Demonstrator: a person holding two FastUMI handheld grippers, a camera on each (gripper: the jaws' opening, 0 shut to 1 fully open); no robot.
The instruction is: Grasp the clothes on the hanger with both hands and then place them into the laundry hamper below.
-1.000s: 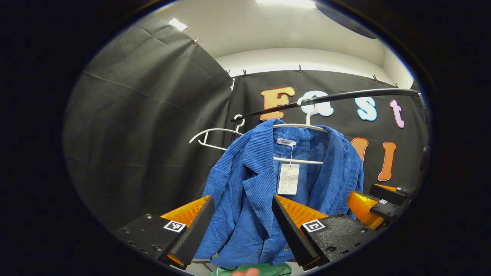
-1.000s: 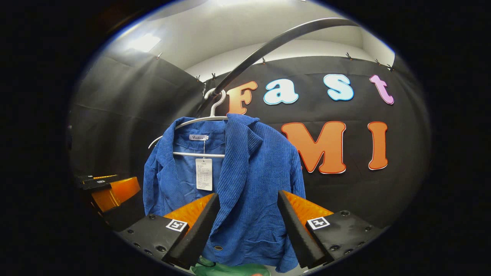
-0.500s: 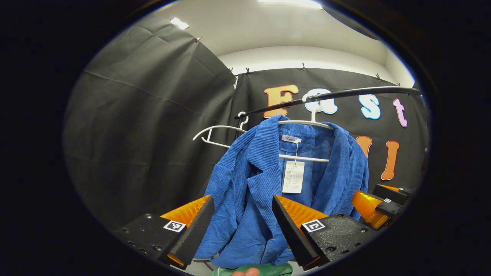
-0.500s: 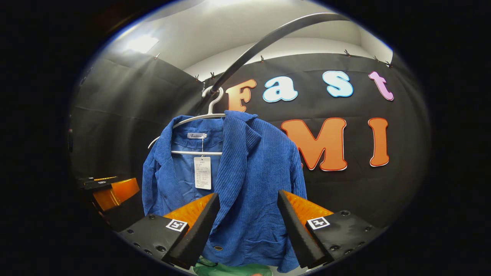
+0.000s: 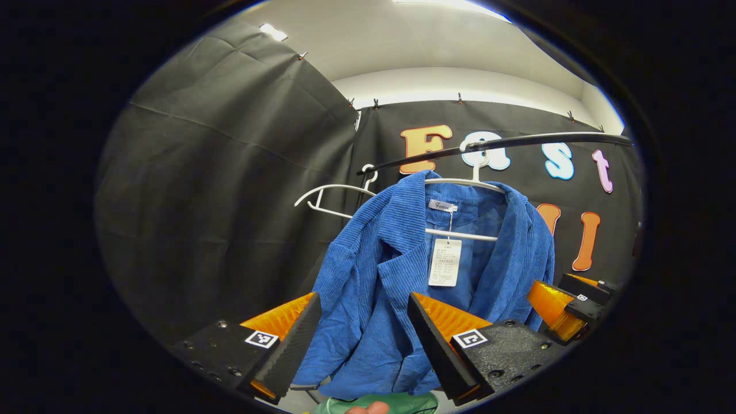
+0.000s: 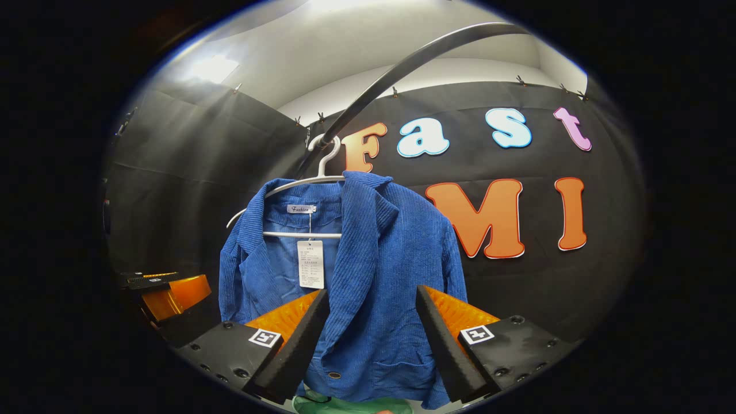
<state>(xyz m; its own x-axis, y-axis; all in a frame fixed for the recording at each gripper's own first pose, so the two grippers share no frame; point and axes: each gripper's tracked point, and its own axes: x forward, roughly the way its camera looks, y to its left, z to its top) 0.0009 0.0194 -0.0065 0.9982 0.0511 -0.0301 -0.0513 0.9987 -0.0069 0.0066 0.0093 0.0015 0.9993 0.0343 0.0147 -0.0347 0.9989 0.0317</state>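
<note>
A blue corduroy jacket [image 5: 374,299] [image 6: 397,270] hangs open on a white hanger [image 5: 480,184] [image 6: 305,181] from a dark rail [image 5: 517,144] [image 6: 402,72], with a paper tag [image 5: 444,262] [image 6: 311,264] inside the collar. My left gripper [image 5: 359,339] is open, in front of the jacket's left front panel and apart from it. My right gripper [image 6: 371,339] is open, in front of the other front panel. Each gripper also appears at the edge of the other's view: the right gripper [image 5: 566,307], the left gripper [image 6: 167,293]. A green hamper rim [image 5: 379,404] [image 6: 351,404] lies below the jacket.
A second, bare white hanger [image 5: 330,198] hangs on the rail to the left of the jacket. Black cloth walls close the booth behind and to the left. A fingertip [image 5: 368,408] shows at the bottom edge of the left gripper view.
The jacket has drifted slightly right in both views and sits a little higher in the left gripper view. Both grippers stay open with the same gap.
</note>
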